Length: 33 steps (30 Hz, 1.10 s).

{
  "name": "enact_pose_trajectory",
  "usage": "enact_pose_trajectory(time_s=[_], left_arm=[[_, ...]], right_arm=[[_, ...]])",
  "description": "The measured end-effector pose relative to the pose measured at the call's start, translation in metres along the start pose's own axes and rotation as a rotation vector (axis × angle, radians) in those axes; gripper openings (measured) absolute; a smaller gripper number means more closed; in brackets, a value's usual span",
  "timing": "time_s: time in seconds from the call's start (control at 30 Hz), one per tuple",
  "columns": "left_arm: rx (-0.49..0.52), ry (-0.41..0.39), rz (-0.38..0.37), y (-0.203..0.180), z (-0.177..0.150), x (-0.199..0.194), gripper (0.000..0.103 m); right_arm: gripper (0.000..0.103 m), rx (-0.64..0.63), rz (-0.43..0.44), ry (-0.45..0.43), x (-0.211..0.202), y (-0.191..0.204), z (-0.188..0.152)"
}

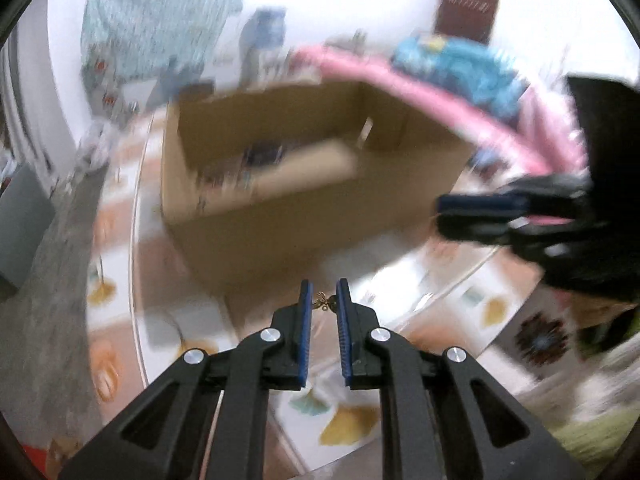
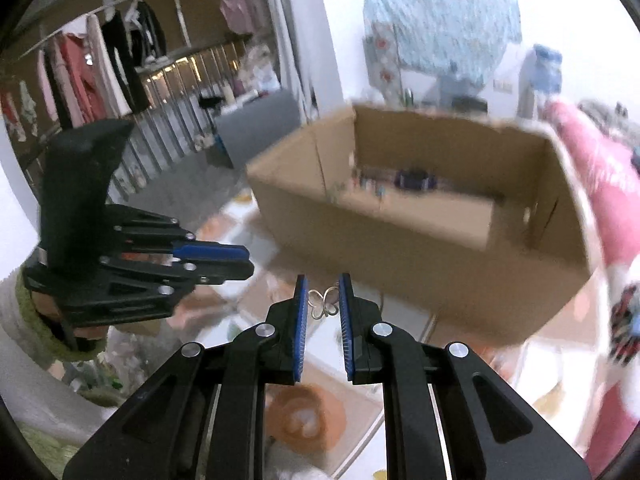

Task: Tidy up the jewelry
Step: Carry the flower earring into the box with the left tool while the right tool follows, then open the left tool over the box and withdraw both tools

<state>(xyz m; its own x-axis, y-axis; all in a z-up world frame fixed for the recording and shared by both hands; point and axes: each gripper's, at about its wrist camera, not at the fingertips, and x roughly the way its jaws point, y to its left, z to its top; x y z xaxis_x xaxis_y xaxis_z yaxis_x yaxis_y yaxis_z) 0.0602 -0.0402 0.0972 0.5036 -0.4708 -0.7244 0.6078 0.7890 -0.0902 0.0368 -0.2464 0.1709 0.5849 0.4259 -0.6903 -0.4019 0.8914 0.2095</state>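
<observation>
My left gripper (image 1: 324, 294) is shut on a small gold earring (image 1: 323, 302) pinched between its blue pads, held above the table in front of an open cardboard box (image 1: 280, 184). My right gripper (image 2: 323, 290) is shut on a silver butterfly-shaped ring (image 2: 323, 304), also just short of the box (image 2: 420, 216). The box holds small jewelry pieces and a dark item (image 2: 414, 179) on an inner shelf. The right gripper shows side-on in the left wrist view (image 1: 480, 216); the left gripper shows side-on in the right wrist view (image 2: 216, 258).
The box stands on a round glass-topped table (image 1: 132, 240) with a patterned cloth. A pink cushion (image 1: 440, 96) lies behind the box at right. A clothes rack (image 2: 100, 64) and a grey cabinet (image 2: 260, 124) stand in the background. Both views are motion-blurred.
</observation>
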Motion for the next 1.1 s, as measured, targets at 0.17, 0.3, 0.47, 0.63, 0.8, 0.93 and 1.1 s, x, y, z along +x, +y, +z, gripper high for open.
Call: enact_pose_trajectory(time_s=[0.17, 0.3, 0.47, 0.63, 0.8, 0.93, 1.1], left_arm=[[0.028, -0.109, -0.023, -0.006, 0.055, -0.014, 0.012], [-0.014, -0.043, -0.053, 0.004, 0.097, 0.032, 0.012], [-0.074, 0.108, -0.052, 0.022, 0.117, 0.1, 0.012], [-0.115, 0.136, -0.058, 0.029, 0.121, 0.116, 0.014], [-0.144, 0.132, -0.058, 0.032, 0.124, 0.117, 0.024], [-0.162, 0.107, -0.045, 0.034, 0.128, 0.108, 0.031], [-0.177, 0.048, -0.024, 0.033, 0.127, 0.076, 0.047]], right_arm=[[0.013, -0.05, -0.015, -0.112, -0.022, -0.013, 0.047], [0.013, -0.031, -0.016, -0.05, 0.001, -0.04, 0.076], [0.013, 0.1, -0.025, 0.135, 0.057, -0.092, 0.096], [0.019, 0.179, -0.019, 0.2, 0.082, -0.123, 0.101], [0.023, 0.229, -0.003, 0.166, 0.075, -0.139, 0.101], [0.025, 0.259, -0.001, 0.131, 0.06, -0.149, 0.102], [0.03, 0.277, -0.024, 0.078, 0.029, -0.152, 0.1]])
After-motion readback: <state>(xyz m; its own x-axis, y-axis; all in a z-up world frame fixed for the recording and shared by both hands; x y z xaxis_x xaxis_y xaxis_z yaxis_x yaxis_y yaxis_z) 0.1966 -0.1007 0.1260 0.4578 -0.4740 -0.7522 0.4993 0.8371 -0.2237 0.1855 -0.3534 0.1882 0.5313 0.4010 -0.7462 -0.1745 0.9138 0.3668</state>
